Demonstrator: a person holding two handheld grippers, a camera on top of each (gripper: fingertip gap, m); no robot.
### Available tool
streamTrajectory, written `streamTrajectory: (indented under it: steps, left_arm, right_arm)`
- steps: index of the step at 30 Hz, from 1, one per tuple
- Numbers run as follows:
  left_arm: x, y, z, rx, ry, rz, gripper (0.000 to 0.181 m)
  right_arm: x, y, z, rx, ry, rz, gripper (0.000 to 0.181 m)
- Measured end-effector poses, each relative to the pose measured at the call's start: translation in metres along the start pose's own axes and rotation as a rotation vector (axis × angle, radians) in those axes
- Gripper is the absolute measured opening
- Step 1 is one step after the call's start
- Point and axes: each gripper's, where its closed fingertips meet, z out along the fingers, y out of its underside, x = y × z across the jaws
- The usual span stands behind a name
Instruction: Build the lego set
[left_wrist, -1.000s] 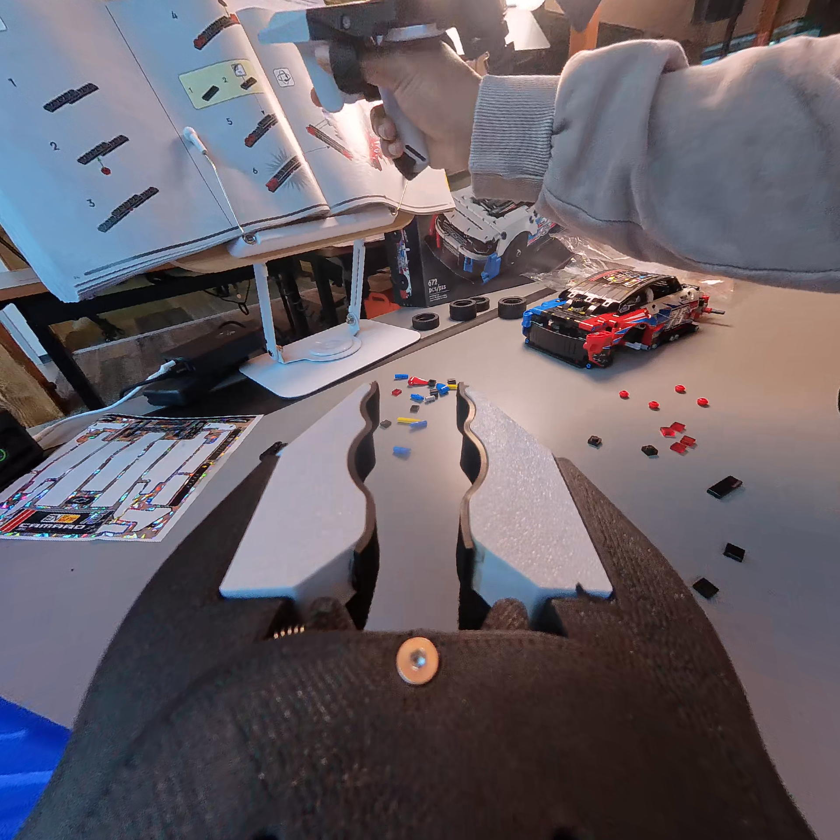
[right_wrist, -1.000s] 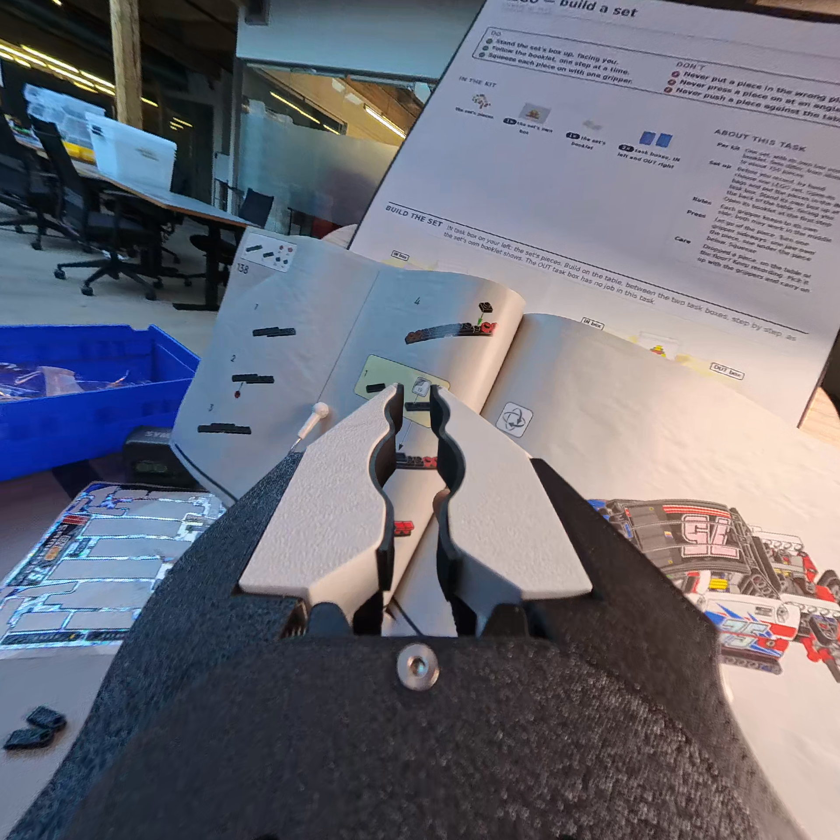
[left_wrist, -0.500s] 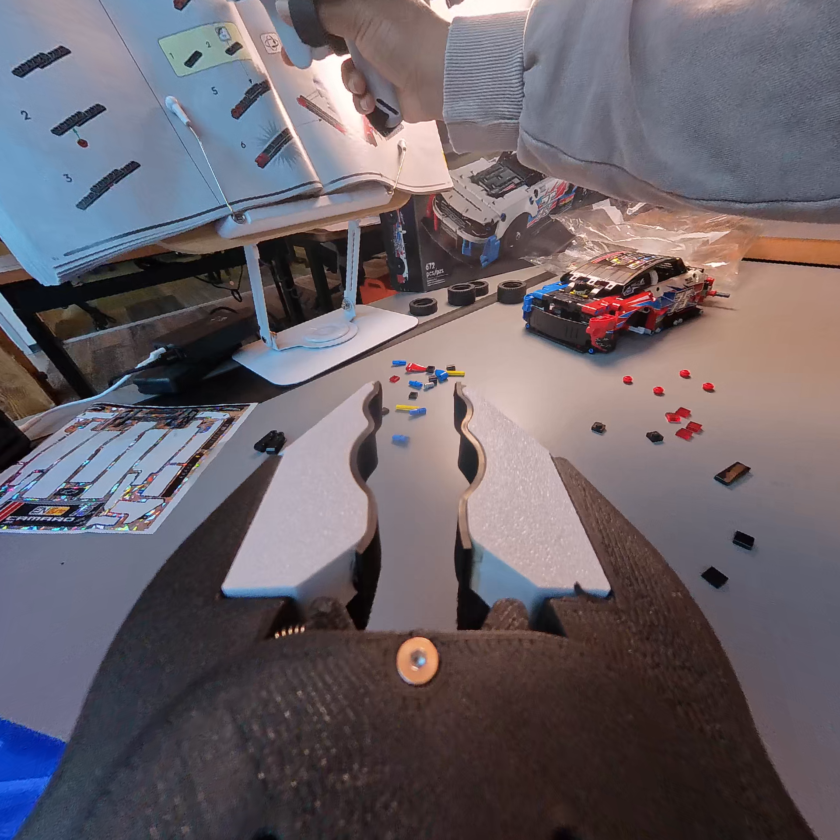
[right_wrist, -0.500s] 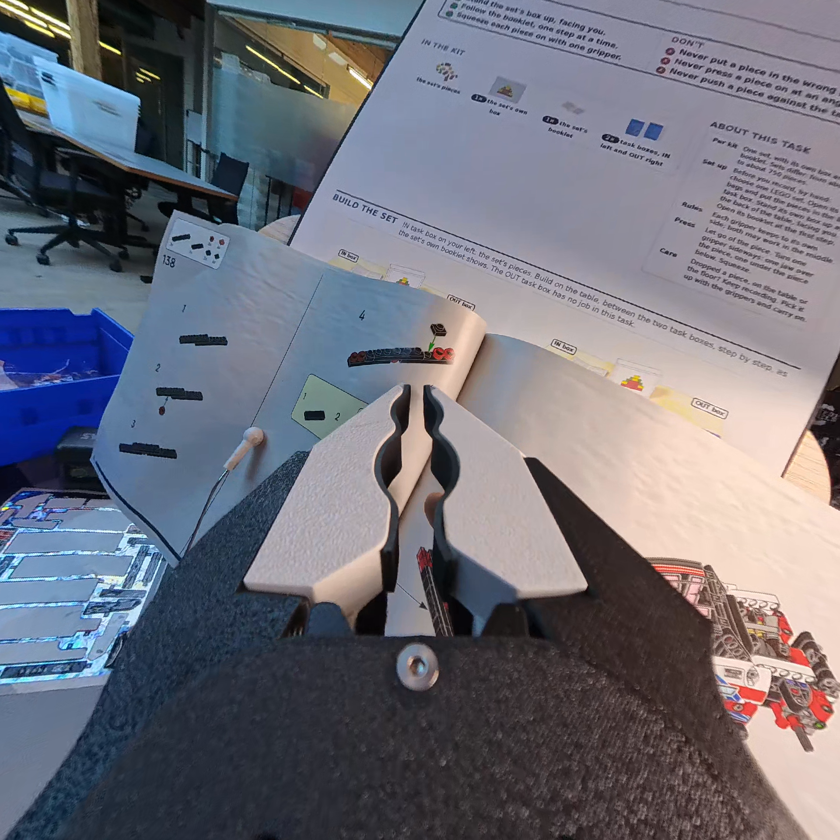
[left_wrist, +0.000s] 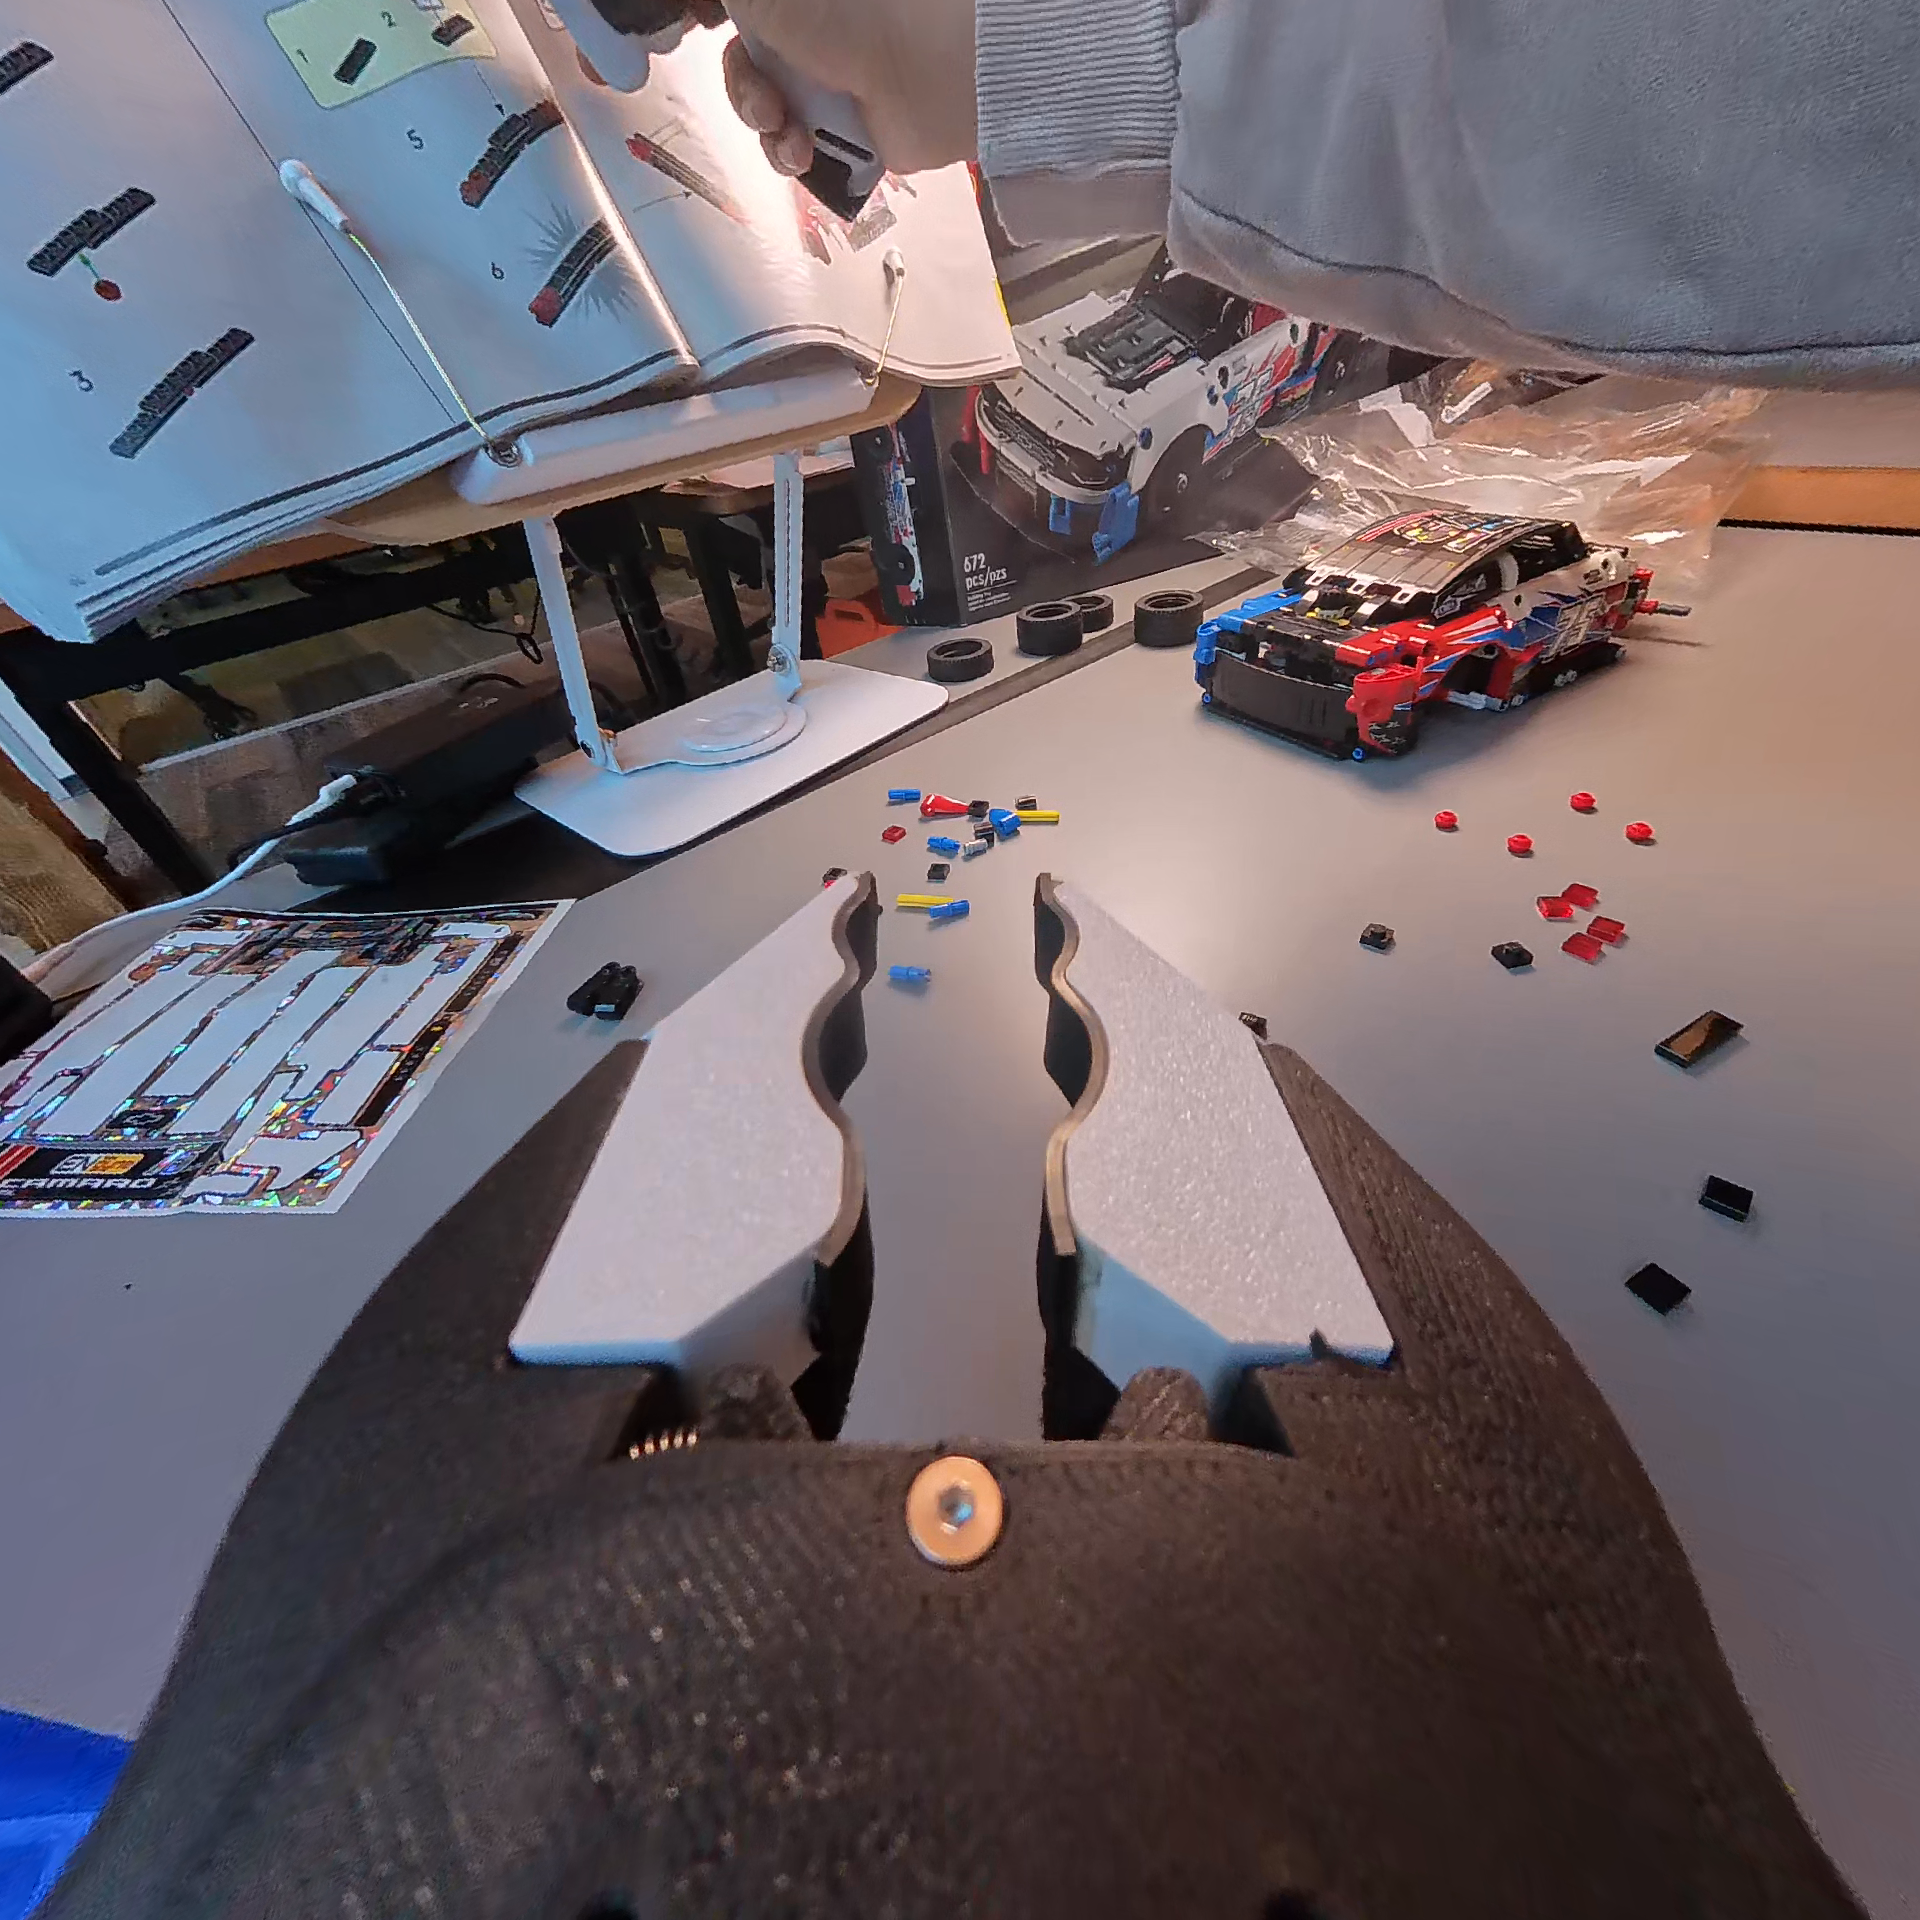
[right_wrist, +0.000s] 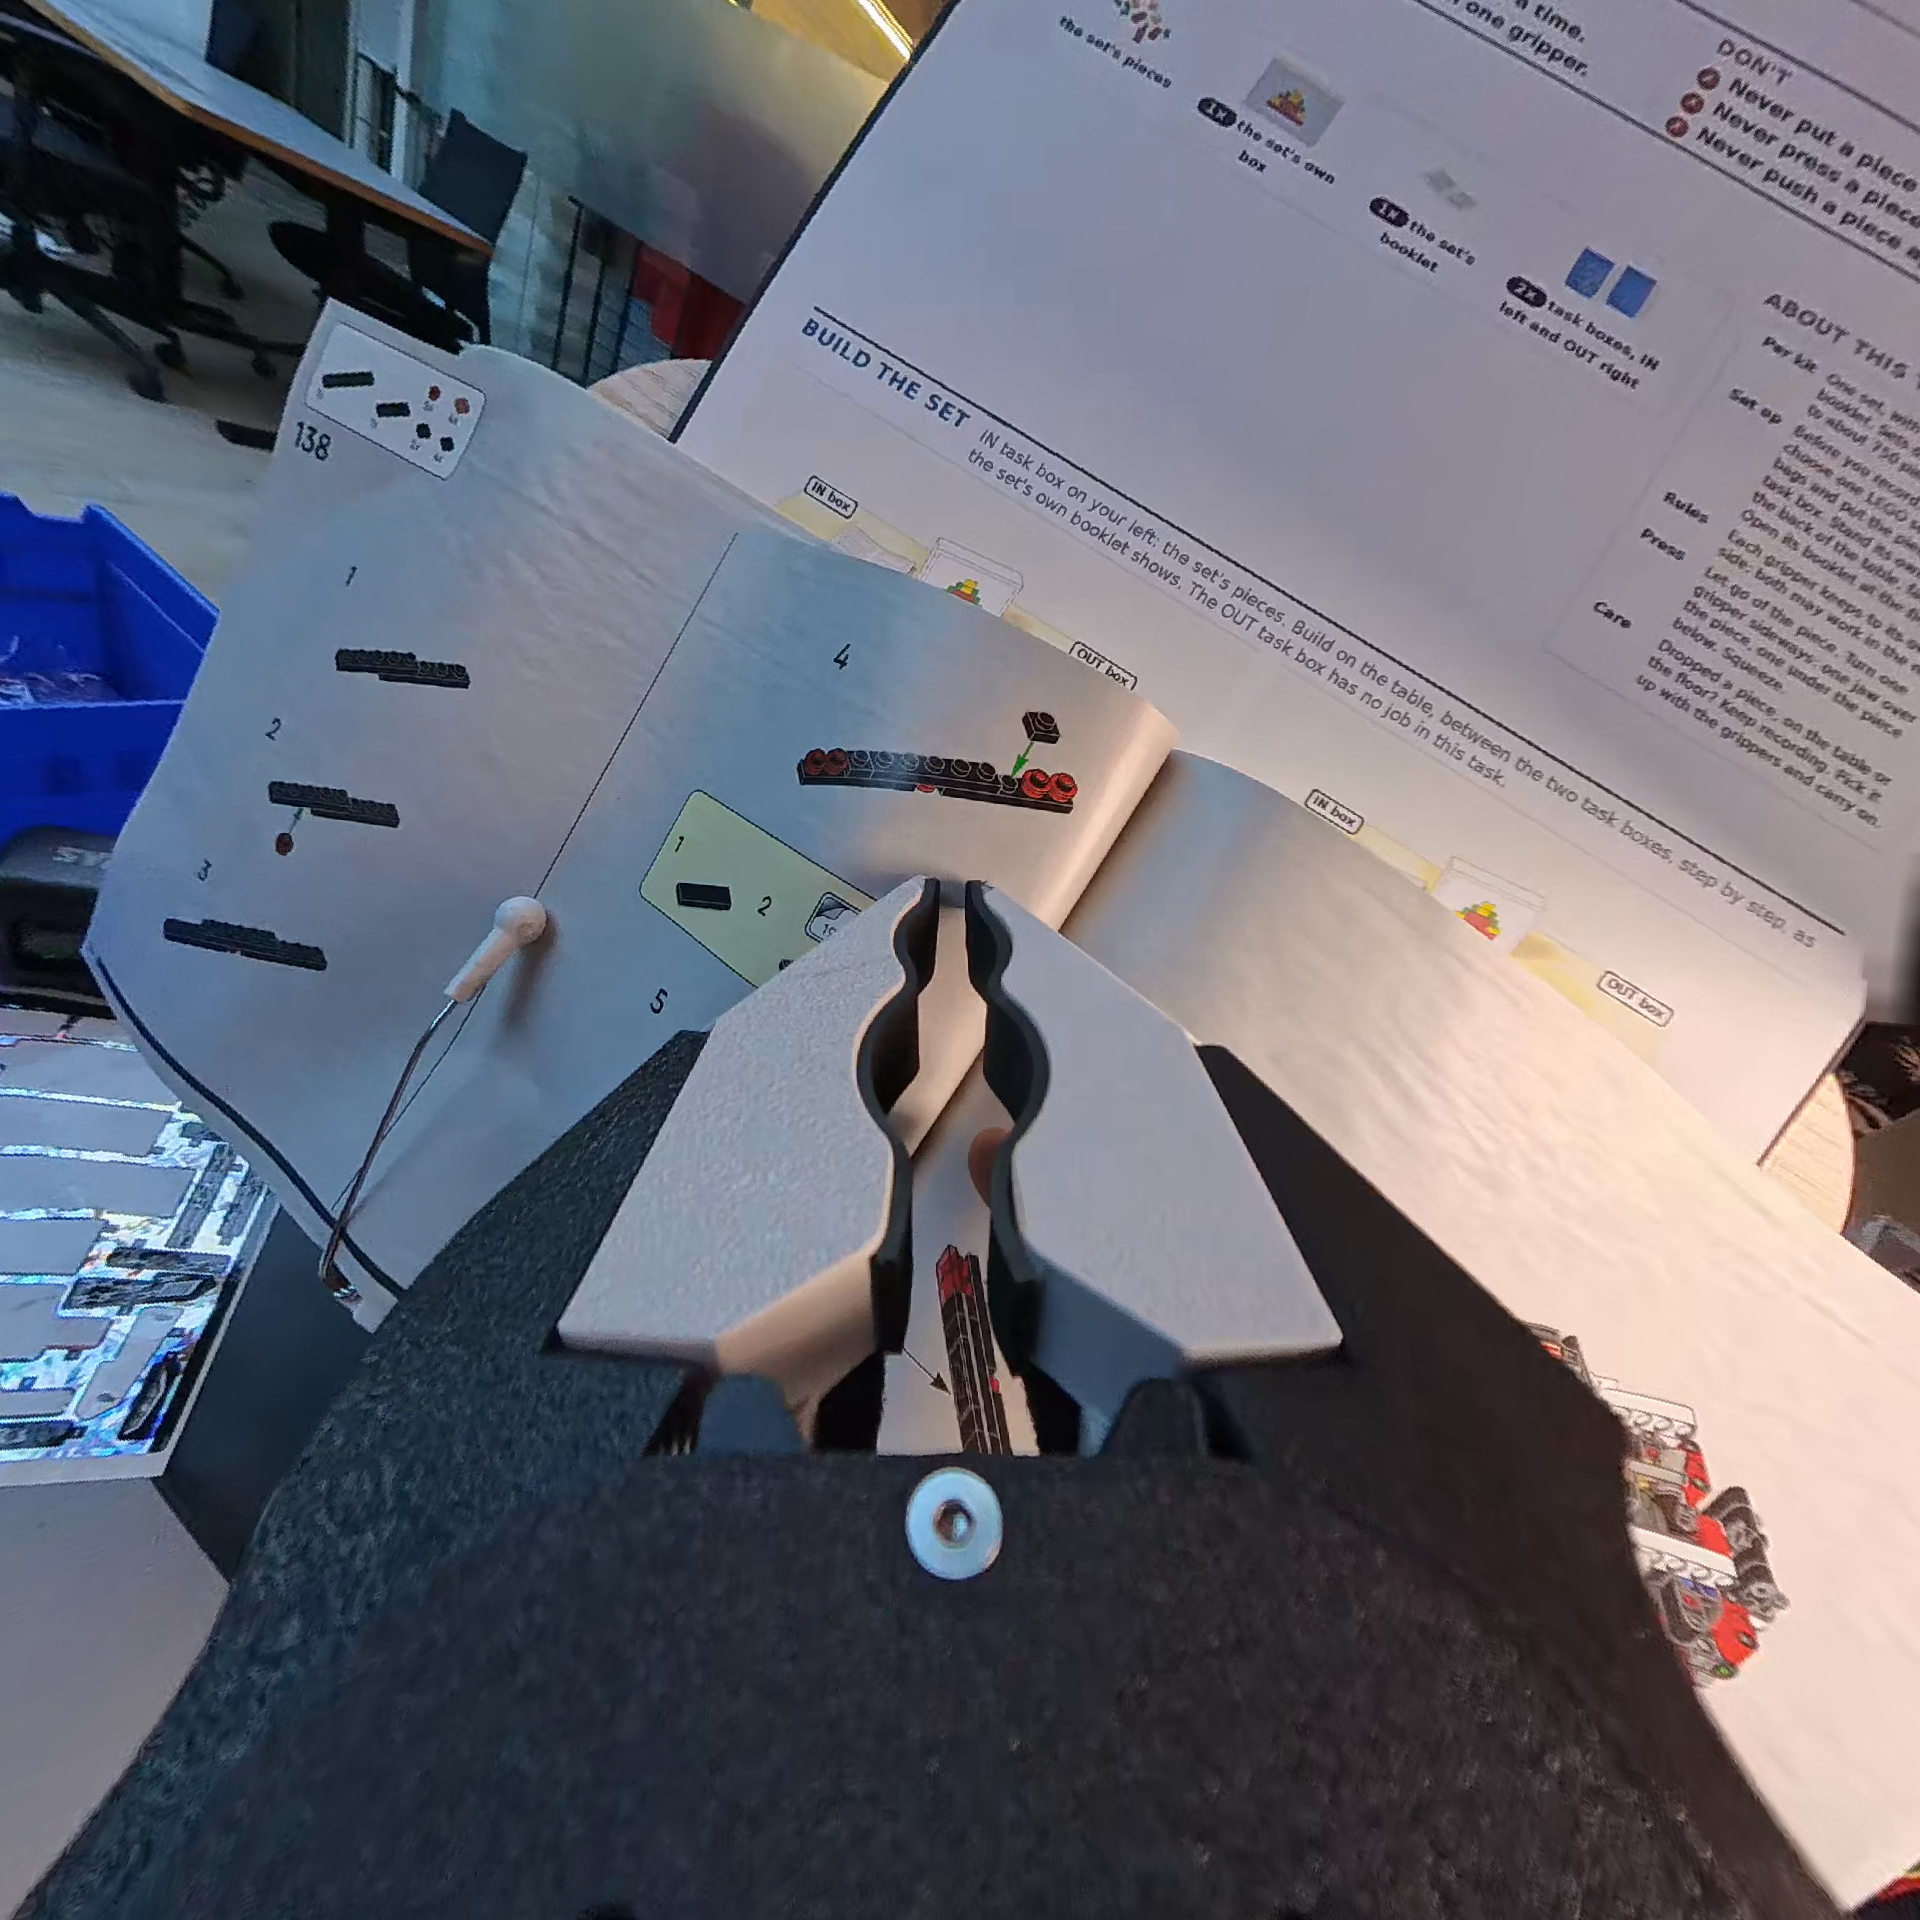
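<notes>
The open instruction booklet (left_wrist: 312, 260) rests on a white stand. In the right wrist view my right gripper (right_wrist: 948, 888) is nearly closed at the booklet's (right_wrist: 520, 675) centre fold, with a curling page (right_wrist: 1039, 831) between the jaws. The left wrist view shows a hand (left_wrist: 831, 94) and a grey sleeve holding that gripper against the page. My left gripper (left_wrist: 951, 894) is open and empty above the grey table (left_wrist: 1247, 1039). A partly built red, blue and black lego car (left_wrist: 1423, 634) stands at the back right. Small loose coloured pieces (left_wrist: 966, 831) lie just beyond the left fingertips.
Red studs and tiles (left_wrist: 1579, 914) and black tiles (left_wrist: 1699, 1039) lie scattered on the right. A sticker sheet (left_wrist: 239, 1049) lies on the left. Black tyres (left_wrist: 1049, 623), the set's box (left_wrist: 1091, 457) and a plastic bag (left_wrist: 1507, 447) are behind. A blue bin (right_wrist: 73, 665) and a printed sheet (right_wrist: 1351, 364) show in the right wrist view. Tip to tip, the grippers are about 40 cm apart.
My right gripper has closed further on the booklet page and moved up toward the fold. My left gripper stayed open and shifted slightly; the hand and sleeve rose in its view.
</notes>
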Motion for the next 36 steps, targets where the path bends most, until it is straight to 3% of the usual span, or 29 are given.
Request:
streamTrajectory:
  steps: [10, 27, 31, 36]
  left_arm:
    - [-0.001, 0.003, 0.001, -0.008, 0.008, -0.004, 0.028]
    - [0.001, 0.004, 0.0, -0.021, 0.019, 0.003, 0.027]
    - [0.003, 0.0, -0.002, -0.013, 0.024, 0.018, 0.026]
    - [0.01, -0.005, -0.004, 0.004, 0.049, 0.032, 0.025]
  right_arm:
    - [0.018, -0.01, 0.002, 0.021, 0.014, 0.134, 0.009]
    - [0.012, -0.009, -0.006, -0.003, -0.04, 0.104, 0.005]
    - [-0.006, -0.029, -0.042, 0.117, -0.119, 0.06, 0.0]
    - [-0.045, -0.044, -0.132, 0.225, -0.278, 0.108, 0.0]
